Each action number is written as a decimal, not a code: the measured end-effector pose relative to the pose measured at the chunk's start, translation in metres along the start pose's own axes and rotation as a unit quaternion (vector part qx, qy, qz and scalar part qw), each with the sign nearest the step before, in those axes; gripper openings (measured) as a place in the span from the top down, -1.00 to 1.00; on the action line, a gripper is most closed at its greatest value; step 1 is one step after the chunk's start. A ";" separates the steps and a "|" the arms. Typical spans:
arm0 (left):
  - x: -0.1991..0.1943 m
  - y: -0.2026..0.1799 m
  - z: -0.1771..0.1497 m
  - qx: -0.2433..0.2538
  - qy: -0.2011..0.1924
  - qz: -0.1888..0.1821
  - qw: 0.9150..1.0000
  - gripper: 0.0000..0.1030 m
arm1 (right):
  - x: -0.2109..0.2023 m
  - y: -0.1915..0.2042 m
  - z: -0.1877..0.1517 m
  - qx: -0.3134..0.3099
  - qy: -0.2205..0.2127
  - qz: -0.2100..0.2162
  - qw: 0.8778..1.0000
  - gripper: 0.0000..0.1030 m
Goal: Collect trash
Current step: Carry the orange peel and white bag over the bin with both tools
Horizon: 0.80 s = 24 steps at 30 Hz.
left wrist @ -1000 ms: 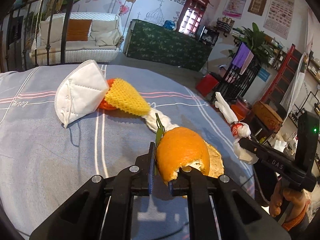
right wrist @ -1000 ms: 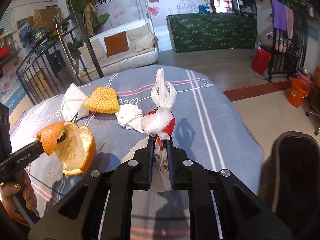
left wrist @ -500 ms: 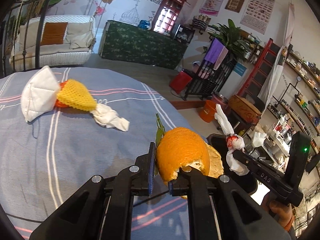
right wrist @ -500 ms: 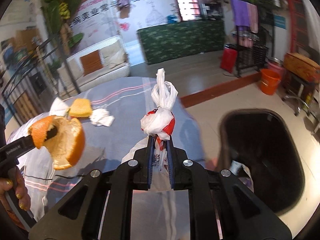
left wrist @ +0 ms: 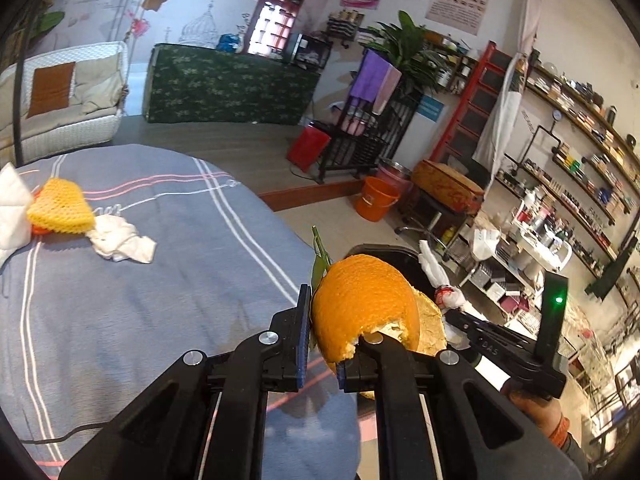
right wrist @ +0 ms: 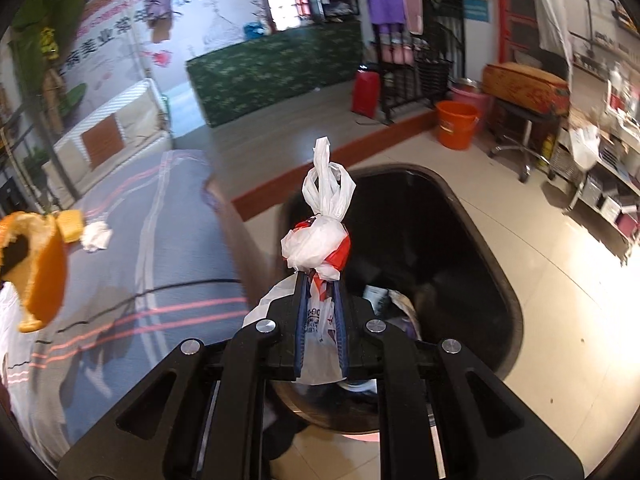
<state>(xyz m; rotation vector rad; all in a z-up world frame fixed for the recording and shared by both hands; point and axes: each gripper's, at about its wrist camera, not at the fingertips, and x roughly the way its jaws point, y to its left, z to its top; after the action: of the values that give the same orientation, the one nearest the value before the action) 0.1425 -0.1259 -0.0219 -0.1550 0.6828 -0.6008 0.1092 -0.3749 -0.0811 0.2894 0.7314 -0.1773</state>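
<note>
- Both your hands have swung off the bed toward the black trash bin since a second ago: then the right wrist view showed only a sliver of the bin at its right edge, now the bin's mouth fills the middle of that view.
- Your right gripper is nearly closed, pinching the neck of a knotted plastic bag; the knot and twisted ears stand up past the fingertips, and the bag's printed body hangs below the jaws.
- That bag sits over the bin's near-left rim, with the open mouth ahead and to the right of it, so the right hand is the nearer one for a drop.
- Your left gripper is nearly closed on the torn edge of an orange peel, a hollow half-shell with a green leaf on it.
- The peel hangs just past the bed's right edge, with the bin rim showing behind it; I judge it has a little farther to go.
- Left on the bed, near its far-left part, are a crumpled tissue, a yellow foam fruit net and a white mask, well apart from both grippers.
</note>
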 end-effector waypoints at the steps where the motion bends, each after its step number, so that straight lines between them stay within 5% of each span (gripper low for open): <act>1: 0.005 -0.004 0.000 0.004 0.005 -0.005 1.000 0.79 | 0.005 -0.005 -0.001 0.005 0.004 -0.002 1.000 0.74; 7: 0.028 -0.029 -0.006 0.032 0.026 -0.020 0.999 0.79 | 0.028 -0.024 -0.010 0.021 0.025 -0.011 0.999 0.64; 8: 0.032 -0.032 -0.007 0.036 0.031 -0.023 0.999 0.79 | 0.032 -0.028 -0.013 0.026 0.029 -0.013 0.999 0.53; 10: 0.041 -0.038 -0.010 0.044 0.043 -0.029 0.998 0.79 | 0.034 -0.034 -0.017 0.039 0.026 -0.024 0.999 -0.20; 11: 0.044 -0.041 -0.011 0.047 0.048 -0.032 0.997 0.79 | 0.032 -0.037 -0.018 0.045 0.020 -0.026 0.998 -0.25; 24: 0.100 -0.088 -0.020 0.105 0.103 -0.063 0.987 0.79 | -0.011 -0.081 -0.016 0.093 -0.023 -0.056 0.994 -0.27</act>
<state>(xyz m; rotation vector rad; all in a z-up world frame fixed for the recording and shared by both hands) 0.1499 -0.2542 -0.0639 0.0626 0.8086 -0.8129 0.0699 -0.4458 -0.1005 0.4210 0.6865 -0.3585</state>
